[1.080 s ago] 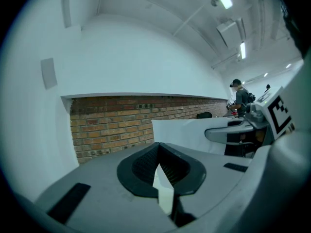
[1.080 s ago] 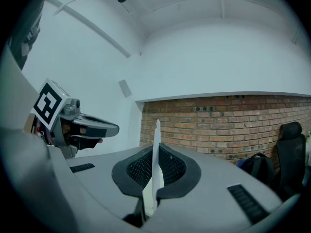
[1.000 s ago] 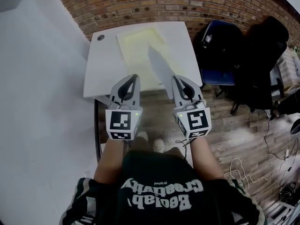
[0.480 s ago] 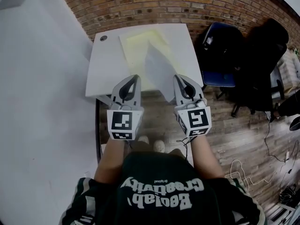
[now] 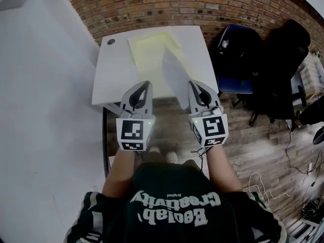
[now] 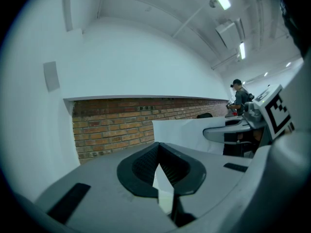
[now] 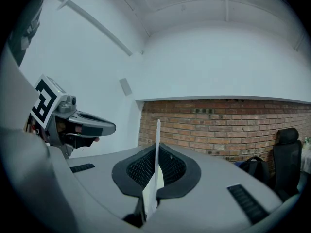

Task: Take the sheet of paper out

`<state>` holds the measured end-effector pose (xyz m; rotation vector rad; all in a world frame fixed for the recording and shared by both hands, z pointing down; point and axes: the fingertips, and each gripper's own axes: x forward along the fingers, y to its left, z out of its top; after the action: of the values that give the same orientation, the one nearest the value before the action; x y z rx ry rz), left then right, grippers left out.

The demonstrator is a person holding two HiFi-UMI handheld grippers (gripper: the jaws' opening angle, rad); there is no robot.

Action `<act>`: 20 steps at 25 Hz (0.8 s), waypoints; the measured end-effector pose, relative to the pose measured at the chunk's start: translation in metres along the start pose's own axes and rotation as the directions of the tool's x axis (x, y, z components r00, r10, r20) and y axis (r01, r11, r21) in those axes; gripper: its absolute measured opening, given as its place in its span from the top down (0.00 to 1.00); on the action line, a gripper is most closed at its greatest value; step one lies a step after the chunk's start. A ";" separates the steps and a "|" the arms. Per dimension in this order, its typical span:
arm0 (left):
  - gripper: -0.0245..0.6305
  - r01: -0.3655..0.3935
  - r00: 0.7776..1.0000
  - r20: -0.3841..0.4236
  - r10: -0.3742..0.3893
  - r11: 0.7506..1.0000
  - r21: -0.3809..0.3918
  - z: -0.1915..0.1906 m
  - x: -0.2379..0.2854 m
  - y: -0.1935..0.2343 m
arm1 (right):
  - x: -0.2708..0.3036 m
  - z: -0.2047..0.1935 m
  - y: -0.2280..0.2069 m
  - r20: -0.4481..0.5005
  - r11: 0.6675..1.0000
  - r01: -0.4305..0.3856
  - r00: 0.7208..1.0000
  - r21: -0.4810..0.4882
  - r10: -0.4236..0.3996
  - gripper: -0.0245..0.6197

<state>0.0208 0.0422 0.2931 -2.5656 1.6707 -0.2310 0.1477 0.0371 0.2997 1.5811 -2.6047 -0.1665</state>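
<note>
White sheet of paper, centre frame; pale yellow folder on a white table; red-brown brick wall along the top; blue chair, upper right. Grey left gripper and right gripper bear black-and-white marker cubes.

Office: white desk, swivel chairs

quick count: left hand-held gripper + right hand-held gripper = 2. paper sheet: 1. yellow folder: 1. tabletop: 1. chairs: 2, blue chair, black chair. floor cables: can't count.
</note>
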 end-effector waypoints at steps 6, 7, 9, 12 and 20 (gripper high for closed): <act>0.96 0.002 1.000 0.004 -0.002 1.000 0.005 0.003 0.000 -0.002 | -0.002 0.004 -0.001 0.006 1.000 0.007 1.000 -0.014 -0.007 0.97; 0.96 0.002 1.000 0.005 -0.002 1.000 0.005 0.004 0.000 -0.002 | -0.002 0.005 -0.001 0.007 1.000 0.007 1.000 -0.016 -0.007 0.97; 0.96 0.001 1.000 0.007 -0.001 1.000 0.006 0.004 -0.001 -0.002 | -0.003 0.005 -0.001 0.009 1.000 0.009 1.000 -0.019 -0.009 0.97; 0.96 0.001 1.000 0.008 -0.001 1.000 0.007 0.003 -0.001 -0.001 | -0.003 0.005 -0.001 0.012 1.000 0.013 1.000 -0.024 -0.013 0.97; 0.96 -0.005 1.000 0.009 0.005 1.000 0.008 0.005 -0.002 0.000 | -0.003 0.008 0.000 0.017 0.999 0.009 1.000 -0.032 -0.009 0.97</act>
<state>0.0206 0.0438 0.2883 -2.5527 1.6696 -0.2245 0.1481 0.0399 0.2917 1.5880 -2.5939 -0.2224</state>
